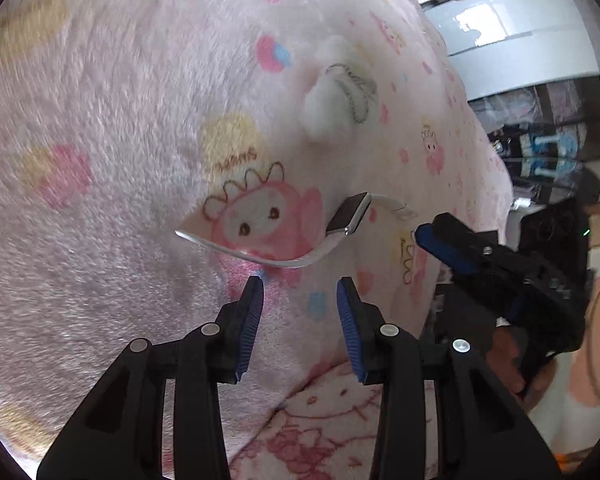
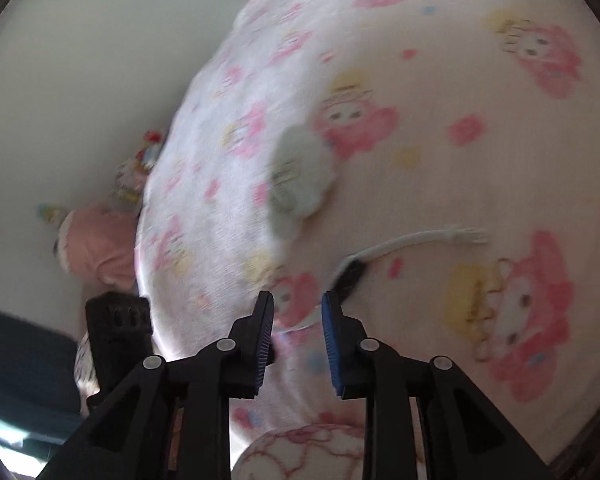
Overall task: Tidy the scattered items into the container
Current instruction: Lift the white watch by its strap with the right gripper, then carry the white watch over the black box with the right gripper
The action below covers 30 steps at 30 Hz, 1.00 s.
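Where legible, blanket point(image 1: 228, 152) lettering: "twins"

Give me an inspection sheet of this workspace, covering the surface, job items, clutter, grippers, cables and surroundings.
Surface: pink cartoon-print fleece blanket, rumpled.
Job's things: smartwatch with white strap lying on the blanket; white fluffy item beyond it; no container seen.
Clutter: second, kitten-print fabric at the near edge.
Grippers: left hand-held gripper open, empty, just short of the watch strap; right hand-held gripper open, empty, the watch just ahead of its right finger.
Cables: nothing seen.
Surroundings: pale wall, plush toys beside the bed, shelving in the background.
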{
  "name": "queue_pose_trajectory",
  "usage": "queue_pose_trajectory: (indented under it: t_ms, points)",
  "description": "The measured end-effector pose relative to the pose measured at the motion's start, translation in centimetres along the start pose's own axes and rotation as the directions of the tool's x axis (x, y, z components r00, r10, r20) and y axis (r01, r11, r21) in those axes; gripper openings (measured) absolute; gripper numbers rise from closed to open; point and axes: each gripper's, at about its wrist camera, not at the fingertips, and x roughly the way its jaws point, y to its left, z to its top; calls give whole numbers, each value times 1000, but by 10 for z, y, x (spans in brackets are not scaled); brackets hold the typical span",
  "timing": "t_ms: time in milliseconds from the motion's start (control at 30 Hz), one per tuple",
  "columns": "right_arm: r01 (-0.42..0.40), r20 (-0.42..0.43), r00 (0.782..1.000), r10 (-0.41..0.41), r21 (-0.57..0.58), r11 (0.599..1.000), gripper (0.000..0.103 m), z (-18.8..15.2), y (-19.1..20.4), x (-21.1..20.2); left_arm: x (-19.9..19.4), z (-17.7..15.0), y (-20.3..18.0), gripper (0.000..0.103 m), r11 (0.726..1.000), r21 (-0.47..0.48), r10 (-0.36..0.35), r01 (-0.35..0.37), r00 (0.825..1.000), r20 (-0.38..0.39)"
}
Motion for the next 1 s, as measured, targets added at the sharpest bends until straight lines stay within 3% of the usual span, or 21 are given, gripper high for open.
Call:
queue_pose_trajectory:
  t_ms: [200, 333, 433, 567, 733, 867, 1000]
  points:
    - [-5, 25, 1000, 1, 152, 988, 21, 22, -28, 15, -2, 14, 21, 38, 984, -169, -41, 52, 997, 69]
    - [54, -9, 999, -54, 155, 986, 21, 33, -28, 34, 11, 21, 18, 37, 983, -185, 22, -12, 998, 51]
    - [89, -79, 994, -76, 187, 978, 21, 27, -40, 50, 14, 22, 13, 37, 985, -169, 56, -47, 997, 48]
    - [30, -59, 998, -17, 234, 972, 21, 10, -50, 36, 16, 25, 7, 35, 989, -141, 56, -49, 998, 43]
    - [14, -6, 1000, -13, 216, 976, 22, 22, -33, 31, 25, 14, -9, 31, 985, 11, 171, -171, 985, 20]
    - [80, -64, 996, -66, 241, 967, 31, 32, -29, 53, 27, 13, -4, 26, 988, 0, 156, -156, 988, -6]
    - [99, -59, 994, -88, 208, 973, 25, 28, -30, 64, 25, 16, -2, 26, 993, -24, 119, -119, 993, 3]
